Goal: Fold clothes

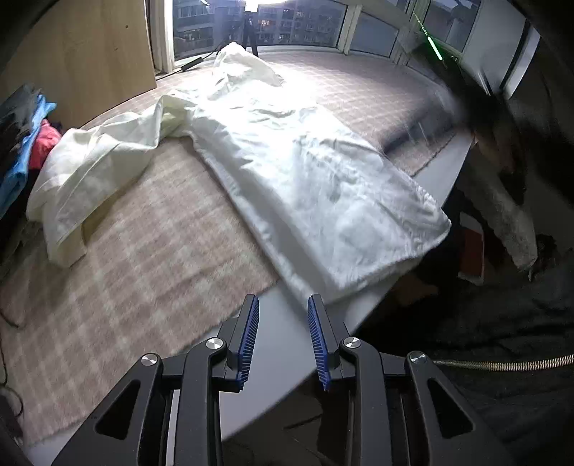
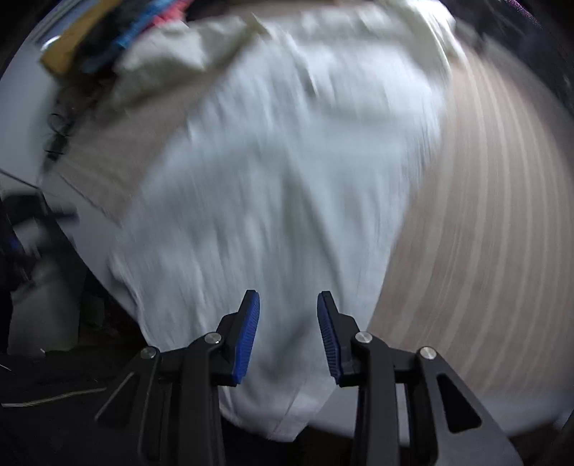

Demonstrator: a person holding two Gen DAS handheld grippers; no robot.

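A white long-sleeved garment (image 1: 287, 157) lies spread on a beige checked blanket (image 1: 143, 251), with one sleeve (image 1: 82, 179) trailing to the left and its hem at the table's near edge. My left gripper (image 1: 283, 304) is open and empty, just in front of the hem, above the grey table edge (image 1: 280, 344). In the blurred right wrist view the same garment (image 2: 280, 161) fills the middle. My right gripper (image 2: 288, 301) is open and empty, hovering over the garment's near end.
A pile of blue, pink and dark clothes (image 1: 25, 143) sits at the far left by a wooden panel (image 1: 79, 53). Windows (image 1: 294, 25) run along the back. A person's dark sleeve (image 1: 502, 322) is at the right. The table edge drops off in front.
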